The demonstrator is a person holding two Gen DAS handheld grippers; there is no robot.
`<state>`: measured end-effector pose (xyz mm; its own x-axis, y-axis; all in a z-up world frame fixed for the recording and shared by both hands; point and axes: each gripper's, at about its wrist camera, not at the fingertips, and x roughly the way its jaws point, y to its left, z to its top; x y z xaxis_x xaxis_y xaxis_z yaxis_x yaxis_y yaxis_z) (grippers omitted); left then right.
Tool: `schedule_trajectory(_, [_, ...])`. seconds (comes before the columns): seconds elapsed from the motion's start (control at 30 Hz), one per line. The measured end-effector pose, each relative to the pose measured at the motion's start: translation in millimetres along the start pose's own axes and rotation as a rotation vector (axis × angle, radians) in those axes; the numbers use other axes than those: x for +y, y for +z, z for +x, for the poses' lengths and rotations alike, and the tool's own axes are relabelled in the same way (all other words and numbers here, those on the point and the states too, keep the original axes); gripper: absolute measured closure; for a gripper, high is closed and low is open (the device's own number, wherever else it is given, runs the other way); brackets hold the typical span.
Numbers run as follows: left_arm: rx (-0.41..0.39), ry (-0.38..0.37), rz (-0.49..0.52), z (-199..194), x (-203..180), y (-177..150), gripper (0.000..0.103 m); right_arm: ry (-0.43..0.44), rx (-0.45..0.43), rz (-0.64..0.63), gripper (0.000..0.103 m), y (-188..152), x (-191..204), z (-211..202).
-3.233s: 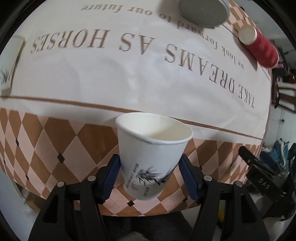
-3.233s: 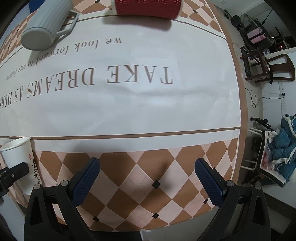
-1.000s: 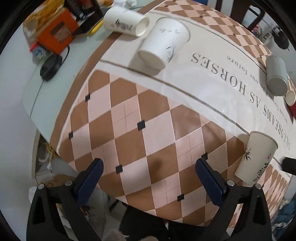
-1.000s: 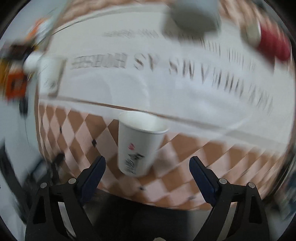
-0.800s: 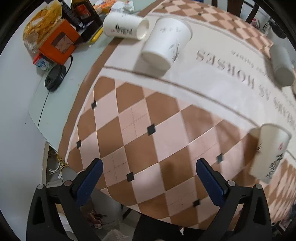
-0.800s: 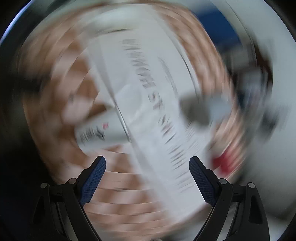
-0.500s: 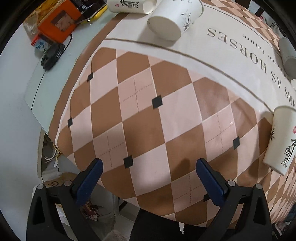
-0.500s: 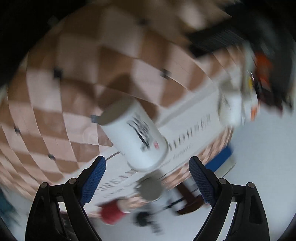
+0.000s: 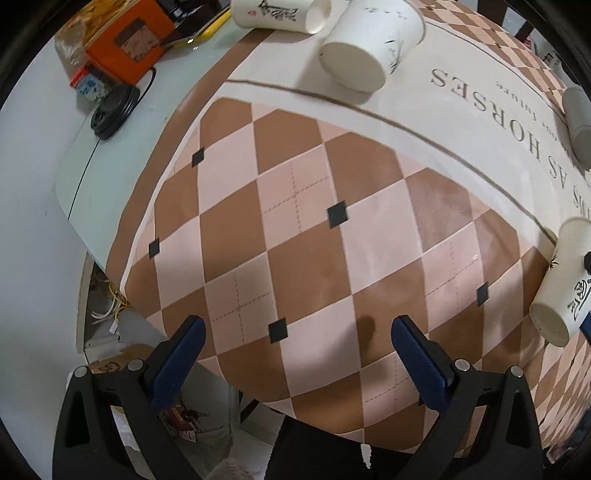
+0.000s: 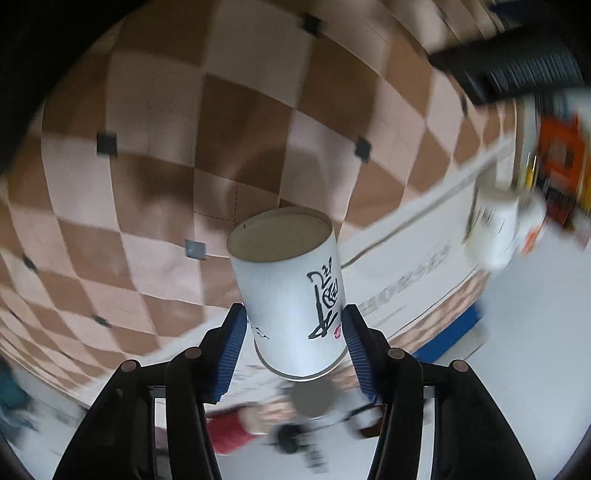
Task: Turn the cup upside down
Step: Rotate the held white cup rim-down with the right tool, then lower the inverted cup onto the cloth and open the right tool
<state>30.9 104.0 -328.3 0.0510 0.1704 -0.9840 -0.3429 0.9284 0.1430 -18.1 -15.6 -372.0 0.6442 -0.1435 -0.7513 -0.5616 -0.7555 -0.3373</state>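
Note:
A white paper cup with black brush lettering sits between the blue pads of my right gripper, which is shut on its sides. The right wrist view is rolled over, so the cup's base faces the camera and the checkered tablecloth fills the upper part. In the left wrist view the same cup stands at the right edge, partly covered by a dark gripper part. My left gripper is open and empty over the checkered cloth.
In the left wrist view a white cup stands upside down at the top, another lies on its side beside it. A grey tumbler lies at the right. An orange box and a black disc sit on the bare table at the left.
My right gripper has closed on the lettered cup, which stood loose between the open jaws half a second ago. One second ago the view was upright. My left gripper stayed open, shifting slightly.

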Motion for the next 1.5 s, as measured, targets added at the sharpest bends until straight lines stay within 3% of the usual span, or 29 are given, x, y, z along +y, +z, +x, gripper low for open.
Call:
schedule_trajectory(0.17, [-0.021, -0.004, 0.035, -9, -13, 8, 0.000, 0.317, 0.026, 0.360, 0.056, -27, -43, 12])
schedule_trajectory(0.23, [-0.028, -0.008, 0.047, -11, -17, 11, 0.000, 0.362, 0.030, 0.449, 0.056, -38, -53, 20])
schedule_trajectory(0.33, [-0.039, -0.009, 0.064, -15, -24, 15, 0.000, 0.339, 0.005, 0.496, 0.054, -47, -61, 27])
schedule_trajectory(0.53, [-0.032, 0.002, 0.072, -13, -27, 13, 0.000, 0.144, 0.039, 0.306, 0.044, -19, -35, 42])
schedule_trajectory(0.6, [-0.028, 0.003, 0.067, -16, -31, 14, 0.000, 0.157, 0.034, 0.313, 0.045, -15, -37, 44])
schedule_trajectory(0.83, [-0.033, -0.008, 0.046, -19, -27, 19, 0.000, 0.484, 0.030, 0.655, 0.046, -55, -77, 62])
schedule_trajectory(1.0, [-0.046, -0.017, 0.033, -24, -30, 25, 0.000, 0.828, 0.088, 1.064, 0.046, -113, -99, 106])
schedule_trajectory(1.17, [-0.045, -0.035, 0.040, -27, -37, 29, 0.000, 1.110, 0.199, 1.436, 0.046, -154, -83, 147])
schedule_trajectory(1.37, [0.000, -0.088, 0.033, -23, -49, 32, 0.000, 1.200, 0.212, 1.615, 0.044, -177, -72, 167])
schedule_trajectory(1.43, [0.012, -0.115, 0.041, -22, -55, 33, 0.000, 1.178, 0.227, 1.604, 0.038, -180, -72, 171])
schedule_trajectory(1.47, [0.016, -0.125, 0.047, -21, -60, 34, 0.000, 1.164, 0.233, 1.585, 0.027, -180, -71, 170])
schedule_trajectory(1.5, [0.015, -0.126, 0.053, -22, -62, 34, 0.000, 1.150, 0.225, 1.578, 0.022, -181, -72, 172])
